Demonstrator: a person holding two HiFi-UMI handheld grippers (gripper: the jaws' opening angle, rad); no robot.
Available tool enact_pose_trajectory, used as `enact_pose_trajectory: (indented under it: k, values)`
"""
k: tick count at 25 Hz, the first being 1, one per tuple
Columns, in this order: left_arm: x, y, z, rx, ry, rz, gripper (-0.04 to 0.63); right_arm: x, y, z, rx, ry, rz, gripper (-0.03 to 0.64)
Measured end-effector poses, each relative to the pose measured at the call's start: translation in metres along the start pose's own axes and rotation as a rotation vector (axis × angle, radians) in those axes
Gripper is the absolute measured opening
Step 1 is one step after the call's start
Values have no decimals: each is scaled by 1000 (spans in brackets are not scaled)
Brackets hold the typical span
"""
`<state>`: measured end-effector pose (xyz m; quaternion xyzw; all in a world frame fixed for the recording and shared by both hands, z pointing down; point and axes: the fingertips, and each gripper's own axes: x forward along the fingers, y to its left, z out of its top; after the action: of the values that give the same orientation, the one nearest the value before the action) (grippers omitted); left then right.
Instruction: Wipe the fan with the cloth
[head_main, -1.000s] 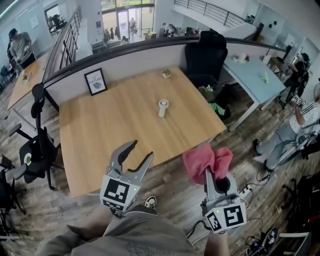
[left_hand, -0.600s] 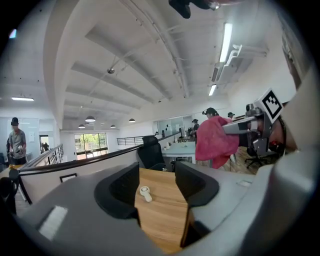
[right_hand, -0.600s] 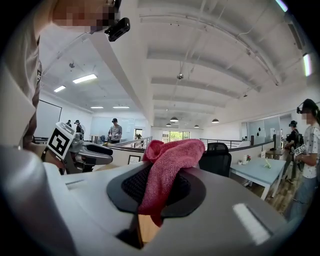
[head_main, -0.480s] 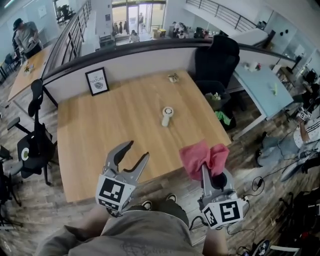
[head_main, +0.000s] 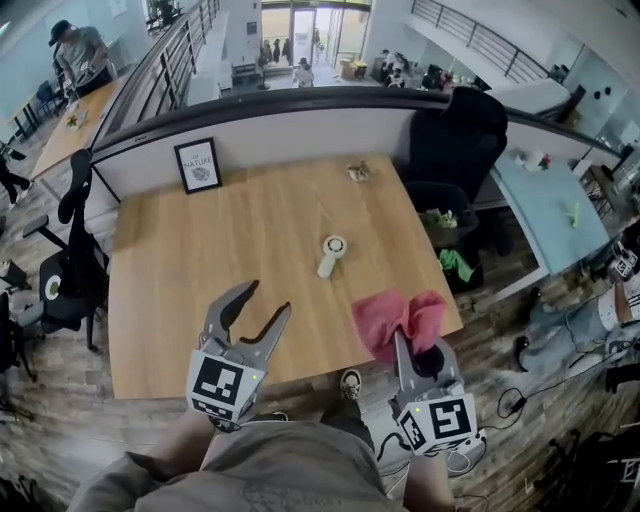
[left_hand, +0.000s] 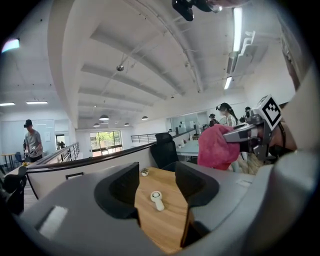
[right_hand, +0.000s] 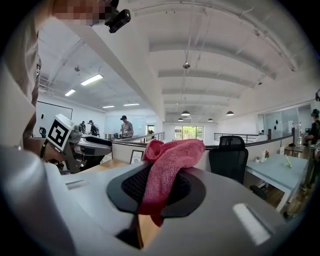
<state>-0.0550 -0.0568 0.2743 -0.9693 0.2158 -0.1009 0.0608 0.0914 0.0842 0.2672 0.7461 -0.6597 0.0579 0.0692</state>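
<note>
A small white handheld fan (head_main: 331, 254) lies flat near the middle of the wooden table (head_main: 190, 270); in the left gripper view the fan (left_hand: 157, 200) shows between the jaws, still far off. My left gripper (head_main: 256, 312) hovers over the table's near edge, open and empty. My right gripper (head_main: 410, 336) is shut on a pink cloth (head_main: 398, 318), held over the table's near right corner. In the right gripper view the cloth (right_hand: 167, 167) bunches up out of the closed jaws.
A framed picture (head_main: 197, 165) stands at the table's far left edge and a small object (head_main: 359, 172) at its far side. A black office chair (head_main: 455, 150) is at the right, another chair (head_main: 60, 270) at the left. A light blue table (head_main: 545, 205) lies beyond.
Both grippers have come forward toward the table; the right one with the cloth now hangs over the table's near right corner. The jaws kept their states.
</note>
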Motion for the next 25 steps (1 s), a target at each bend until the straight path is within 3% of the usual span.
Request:
enact_pose_trajectory:
  k: [7, 11, 14, 25]
  values:
    - [61, -11, 19, -28, 38, 117, 227, 43, -74, 10, -14, -2, 127, 58]
    - [87, -16, 35, 11, 57, 201, 229, 60, -110, 15, -24, 0, 201, 58]
    - [101, -22, 36, -19, 69, 241, 229, 71, -132, 13, -36, 4, 247, 58]
    - [110, -39, 31, -52, 122, 349, 229, 101, -156, 3, -8, 10, 383, 58]
